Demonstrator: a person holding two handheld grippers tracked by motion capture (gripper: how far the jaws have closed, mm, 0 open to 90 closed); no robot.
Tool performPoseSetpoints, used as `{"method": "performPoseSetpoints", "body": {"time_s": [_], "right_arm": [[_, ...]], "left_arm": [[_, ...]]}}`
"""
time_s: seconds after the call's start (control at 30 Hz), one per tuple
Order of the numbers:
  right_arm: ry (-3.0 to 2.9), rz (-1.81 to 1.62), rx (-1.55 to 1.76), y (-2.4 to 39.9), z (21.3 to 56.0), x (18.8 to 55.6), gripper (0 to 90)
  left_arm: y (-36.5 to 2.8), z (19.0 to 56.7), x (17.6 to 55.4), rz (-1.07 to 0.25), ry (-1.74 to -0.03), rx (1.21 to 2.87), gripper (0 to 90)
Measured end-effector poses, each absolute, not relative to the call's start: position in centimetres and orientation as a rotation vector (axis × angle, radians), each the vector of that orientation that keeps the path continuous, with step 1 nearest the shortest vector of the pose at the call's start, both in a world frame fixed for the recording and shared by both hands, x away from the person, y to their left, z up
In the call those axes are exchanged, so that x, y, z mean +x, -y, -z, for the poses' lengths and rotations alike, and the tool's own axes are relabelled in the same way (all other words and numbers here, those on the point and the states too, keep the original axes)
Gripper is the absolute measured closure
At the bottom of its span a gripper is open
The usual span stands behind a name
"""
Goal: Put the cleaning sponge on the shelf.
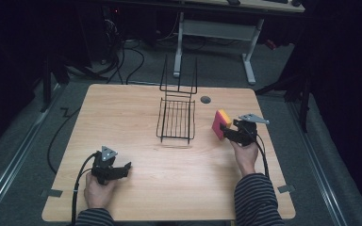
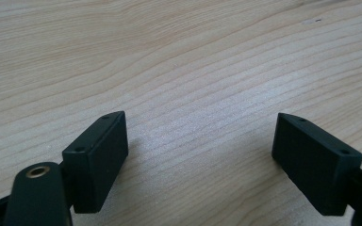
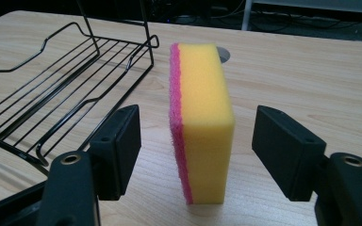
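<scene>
A light wooden surface point(image 1: 136, 179) carries a black wire rack point(image 1: 176, 120) near its far middle. A yellow and pink sponge point(image 1: 220, 124) stands on edge to the rack's right. A round cable hole point(image 1: 205, 100) sits just behind.

The high view is dim and slightly soft: the wooden surface point(image 1: 136, 141) is evenly lit from above while the floor and room around it sink into near-black. Shadows on it are faint and short. The two gripper views are brighter and sharper on the wood grain, with soft shadows beside the black fingers point(image 2: 99, 155); the nearest gripper parts at the bottom edges blur.
</scene>
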State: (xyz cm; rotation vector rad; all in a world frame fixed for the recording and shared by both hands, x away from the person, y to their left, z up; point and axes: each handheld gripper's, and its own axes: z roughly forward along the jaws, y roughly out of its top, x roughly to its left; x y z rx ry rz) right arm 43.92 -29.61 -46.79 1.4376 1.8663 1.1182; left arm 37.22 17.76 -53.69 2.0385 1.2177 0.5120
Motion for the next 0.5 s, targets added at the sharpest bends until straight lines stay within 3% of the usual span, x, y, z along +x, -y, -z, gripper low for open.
{"method": "performPoseSetpoints", "body": {"time_s": [0.5], "right_arm": [[-1.911, -1.048, 1.494, 29.3, 49.2, 45.6, 42.1]], "left_arm": [[-17.8, 53.7, 37.2, -0.512, -1.218, 2.038, 19.5]]}}
